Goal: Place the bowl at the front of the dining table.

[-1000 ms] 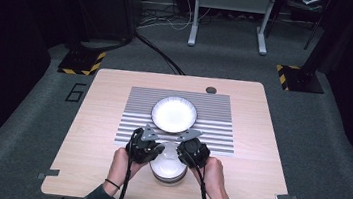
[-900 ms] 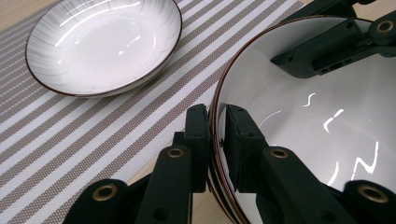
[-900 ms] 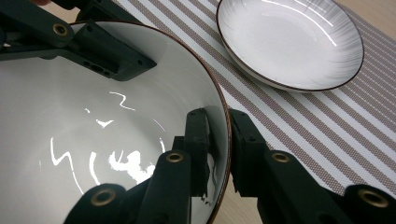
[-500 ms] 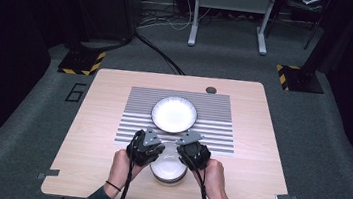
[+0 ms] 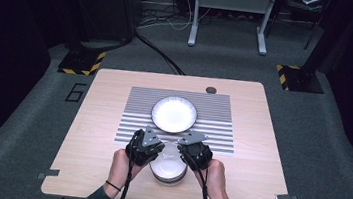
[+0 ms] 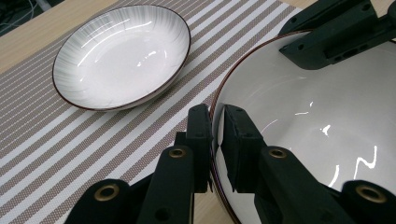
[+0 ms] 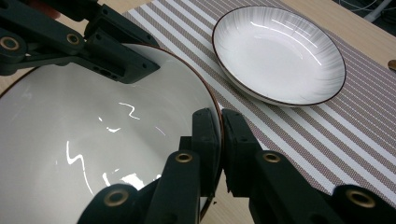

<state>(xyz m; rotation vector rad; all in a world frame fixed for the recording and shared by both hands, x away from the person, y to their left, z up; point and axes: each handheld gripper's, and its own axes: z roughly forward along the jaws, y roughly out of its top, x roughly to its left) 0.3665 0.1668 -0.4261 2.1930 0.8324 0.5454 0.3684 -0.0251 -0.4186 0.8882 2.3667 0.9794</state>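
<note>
Both hands have crept a touch forward since a second ago, and the near bowl [image 5: 169,162] rides with them, its far edge now reaching the striped mat [image 5: 221,135]. From the high view you get the layout: the wooden table [image 5: 258,159], the left gripper [image 5: 145,145] and right gripper [image 5: 194,150] flanking that bowl at the table's near edge, and the shallow plate [image 5: 174,114] sitting farther out on the mat. Up close, though, the grip is clear (overhead hides it): in the left gripper view the jaws are pinched nearly together on the bowl's brown rim, one inside, one outside, and the right gripper view shows the same clamp on the opposite side. The bowl is glossy white, deep and catching the lights; the plate has faint grey ribbing and a dark rim line.
</note>
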